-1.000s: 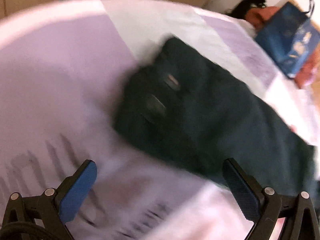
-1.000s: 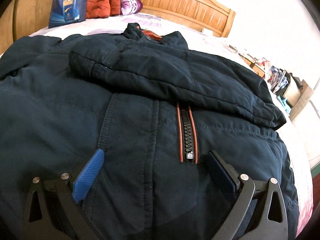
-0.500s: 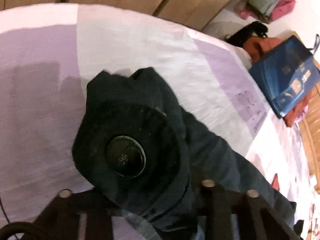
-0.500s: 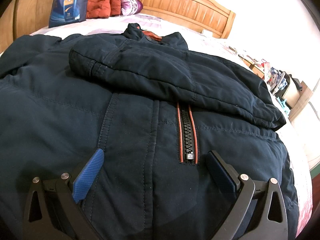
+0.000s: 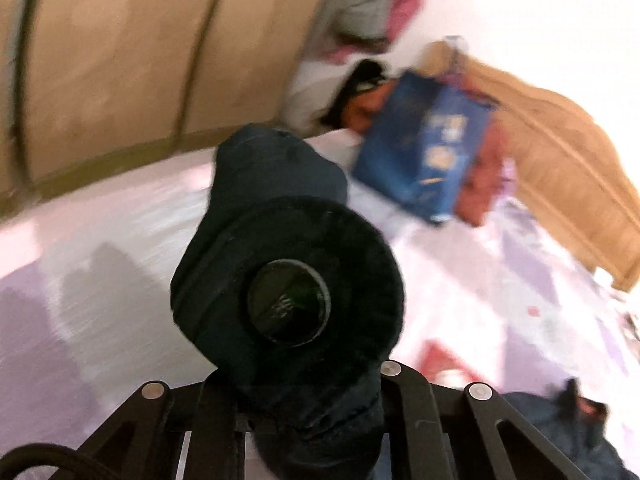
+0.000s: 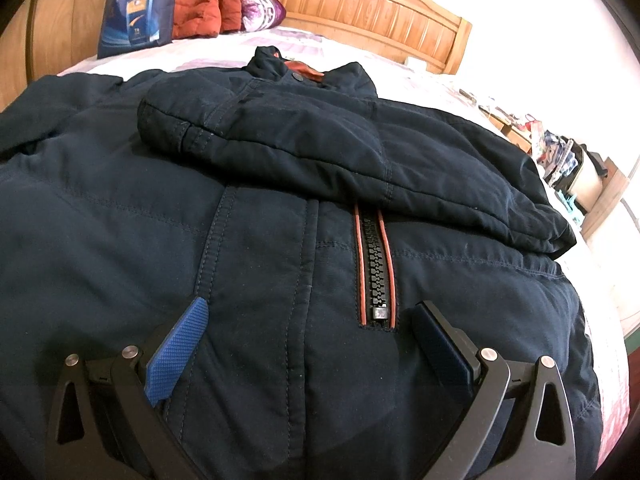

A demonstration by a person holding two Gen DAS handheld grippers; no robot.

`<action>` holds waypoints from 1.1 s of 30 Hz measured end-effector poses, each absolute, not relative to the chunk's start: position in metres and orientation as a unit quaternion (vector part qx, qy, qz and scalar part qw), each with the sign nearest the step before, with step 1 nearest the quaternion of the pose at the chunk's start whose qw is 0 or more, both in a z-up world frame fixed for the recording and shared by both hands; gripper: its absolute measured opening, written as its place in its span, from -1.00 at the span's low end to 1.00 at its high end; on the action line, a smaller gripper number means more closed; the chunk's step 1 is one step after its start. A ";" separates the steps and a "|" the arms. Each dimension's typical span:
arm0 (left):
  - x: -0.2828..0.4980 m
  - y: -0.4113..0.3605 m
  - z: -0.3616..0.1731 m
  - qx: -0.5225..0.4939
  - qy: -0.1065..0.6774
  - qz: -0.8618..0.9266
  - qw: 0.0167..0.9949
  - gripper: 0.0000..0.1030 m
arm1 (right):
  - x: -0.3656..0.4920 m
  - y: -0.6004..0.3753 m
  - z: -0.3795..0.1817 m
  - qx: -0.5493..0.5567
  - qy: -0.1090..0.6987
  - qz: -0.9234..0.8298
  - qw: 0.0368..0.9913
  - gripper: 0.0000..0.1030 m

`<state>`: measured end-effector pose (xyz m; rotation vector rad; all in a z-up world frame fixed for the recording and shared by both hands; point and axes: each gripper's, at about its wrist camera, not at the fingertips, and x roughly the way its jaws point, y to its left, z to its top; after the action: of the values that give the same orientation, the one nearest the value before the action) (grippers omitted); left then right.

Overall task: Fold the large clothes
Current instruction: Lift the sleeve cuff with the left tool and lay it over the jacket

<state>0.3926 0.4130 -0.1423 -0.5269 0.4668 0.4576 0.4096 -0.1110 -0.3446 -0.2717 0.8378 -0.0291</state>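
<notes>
1. since a second ago the left gripper [image 5: 308, 412] has gone from jaws wide over the flat sleeve to clamped on the sleeve cuff [image 5: 288, 280], which is now lifted off the bedsheet [image 5: 80, 280]; the right wrist view is unchanged.
2. nearest in the left wrist view, the cuff bunches at 6 o'clock between the jaws, its round opening facing the lens; the pads are buried in fabric.
3. the right gripper [image 6: 308, 344] rests with jaws wide apart, holding nothing, on the lower front of the navy jacket [image 6: 120, 240], its fingers either side of the zipper [image 6: 376, 264] end.
4. beyond it, the jacket lies face up on the bed, one sleeve [image 6: 320, 148] already folded across the chest at 12 o'clock, collar [image 6: 304, 68] past that.
5. farthest, at 11 o'clock, a blue bag [image 6: 136, 8] and an orange garment [image 6: 204, 4] sit against the headboard [image 6: 360, 0].
6. risk: the padded cuff is thick and slick, so it may slip out of the pinch mid-swing; a fast pull could also drag the jacket body sideways, since the right gripper only seems to rest on it.
7. risk: the lifted sleeve could land twisted or disturb the sleeve already folded.
8. hard to tell: the left view is motion-blurred, the sleeve's run back to the shoulder is cut off, and the jacket hem lies below the frame.
</notes>
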 end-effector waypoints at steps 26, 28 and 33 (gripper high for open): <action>0.563 -0.075 -0.178 -0.108 0.358 -0.186 0.909 -0.75 | 0.385 -0.235 -0.290 -0.043 0.427 -0.057 0.902 1.00; 0.567 -0.094 -0.196 -0.093 0.377 -0.193 0.901 -0.75 | 0.380 -0.249 -0.291 -0.040 0.431 -0.068 0.899 1.00; 0.564 -0.116 -0.219 -0.076 0.408 -0.213 0.885 -0.56 | 0.373 -0.273 -0.298 -0.024 0.441 -0.085 0.893 0.99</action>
<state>0.5644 -0.1163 -0.2193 -0.1572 0.8483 -0.4421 0.3730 -0.2730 -0.2984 -0.0505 0.9138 -0.1755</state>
